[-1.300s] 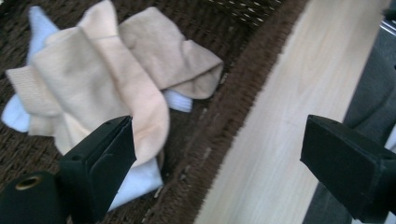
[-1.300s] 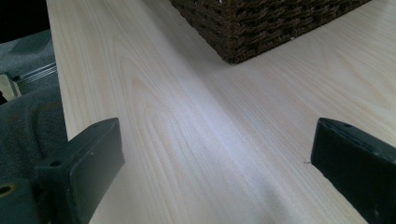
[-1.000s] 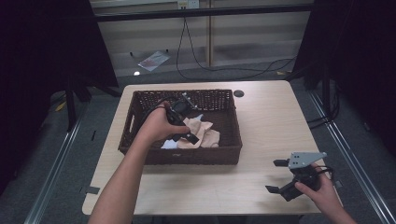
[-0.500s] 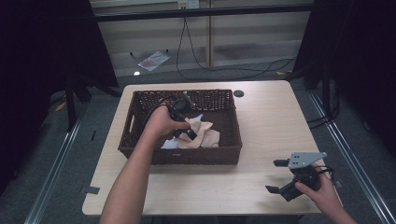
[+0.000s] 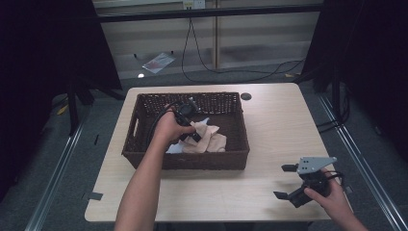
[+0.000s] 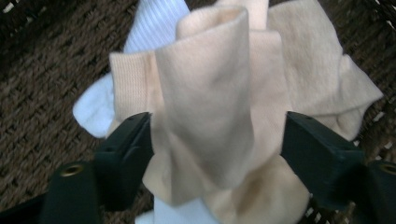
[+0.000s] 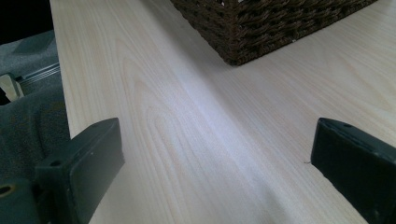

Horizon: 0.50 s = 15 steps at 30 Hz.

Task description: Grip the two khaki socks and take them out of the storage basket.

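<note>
Beige socks (image 6: 219, 102) lie bunched with a white sock (image 6: 154, 23) on the floor of a dark woven basket (image 5: 144, 159), toward its near wall; the basket stands on the pale wooden surface (image 5: 284, 125), closer to the left and far edges. The left gripper (image 6: 217, 140) reaches down into the basket, and its jaws, which have just been closing, straddle an upright fold of beige sock that fills the gap between them, both pads at the cloth; whether they already pinch it I cannot tell. The right gripper (image 5: 287, 182) rests near the surface's near right corner, jaws wide apart with bare wood between them.
</note>
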{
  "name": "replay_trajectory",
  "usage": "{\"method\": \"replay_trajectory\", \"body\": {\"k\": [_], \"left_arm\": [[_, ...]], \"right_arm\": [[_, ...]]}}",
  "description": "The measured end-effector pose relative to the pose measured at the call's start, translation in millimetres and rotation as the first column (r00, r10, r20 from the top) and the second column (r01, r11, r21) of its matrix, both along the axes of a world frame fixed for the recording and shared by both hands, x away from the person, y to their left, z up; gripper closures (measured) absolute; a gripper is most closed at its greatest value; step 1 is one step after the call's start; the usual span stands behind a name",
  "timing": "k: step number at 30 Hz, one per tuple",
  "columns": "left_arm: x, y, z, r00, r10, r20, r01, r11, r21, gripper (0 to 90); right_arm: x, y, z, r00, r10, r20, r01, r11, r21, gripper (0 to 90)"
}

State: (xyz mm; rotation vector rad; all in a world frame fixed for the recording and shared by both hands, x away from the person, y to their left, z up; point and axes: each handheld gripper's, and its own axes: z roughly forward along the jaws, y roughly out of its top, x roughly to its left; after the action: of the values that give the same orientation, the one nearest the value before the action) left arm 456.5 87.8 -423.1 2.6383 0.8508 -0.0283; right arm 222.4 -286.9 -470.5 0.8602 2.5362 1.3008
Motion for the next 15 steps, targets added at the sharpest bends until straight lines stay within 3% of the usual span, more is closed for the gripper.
{"method": "replay_trajectory", "body": {"k": [2,5,6,7,9,11,12,13,15], "left_arm": [[1.0,-0.7,-1.2,0.9999,0.008,0.010,-0.008,0.9999,-0.007,34.5],[2.1,-1.7,-2.6,0.9998,0.015,0.014,-0.015,0.9998,-0.012,38.9],[2.0,-2.4,-2.9,0.9995,0.030,0.004,-0.030,0.9995,-0.013,53.4],[2.7,-3.2,-2.8,0.9996,0.024,0.010,-0.024,0.9997,-0.007,55.6],[2.3,-3.7,-2.2,0.9998,0.020,-0.001,-0.020,0.9998,-0.008,72.3],[1.4,-4.3,0.5,0.9995,0.030,-0.007,-0.030,0.9995,0.006,81.6],[-0.1,-4.3,3.9,0.9980,0.051,-0.038,-0.051,0.9987,0.002,82.6],[-0.1,-4.3,3.9,0.9980,0.051,-0.038,-0.051,0.9987,0.002,82.9],[-2.3,-3.7,9.4,0.9950,0.062,-0.078,-0.062,0.9981,-0.002,83.4]], "right_arm": [[0.0,0.0,0.0,1.0000,0.000,0.000,0.000,1.0000,0.000,2.3],[-0.1,-0.1,0.1,1.0000,0.000,0.000,0.000,1.0000,0.001,2.3],[0.0,-0.4,0.2,1.0000,0.001,0.004,-0.001,1.0000,0.001,2.3],[0.1,-0.6,0.3,1.0000,0.003,0.004,-0.003,1.0000,0.003,2.3],[0.1,-0.8,0.5,1.0000,0.000,0.006,0.000,1.0000,0.001,2.3],[-0.1,-0.8,0.5,1.0000,0.002,0.006,-0.002,1.0000,0.000,2.3],[-0.2,-0.9,0.5,1.0000,0.002,0.006,-0.002,1.0000,-0.001,2.3],[-0.2,-0.9,0.5,1.0000,0.002,0.006,-0.002,1.0000,-0.001,2.3],[-0.2,-1.3,0.9,1.0000,-0.001,0.008,0.001,1.0000,-0.001,2.3]]}}
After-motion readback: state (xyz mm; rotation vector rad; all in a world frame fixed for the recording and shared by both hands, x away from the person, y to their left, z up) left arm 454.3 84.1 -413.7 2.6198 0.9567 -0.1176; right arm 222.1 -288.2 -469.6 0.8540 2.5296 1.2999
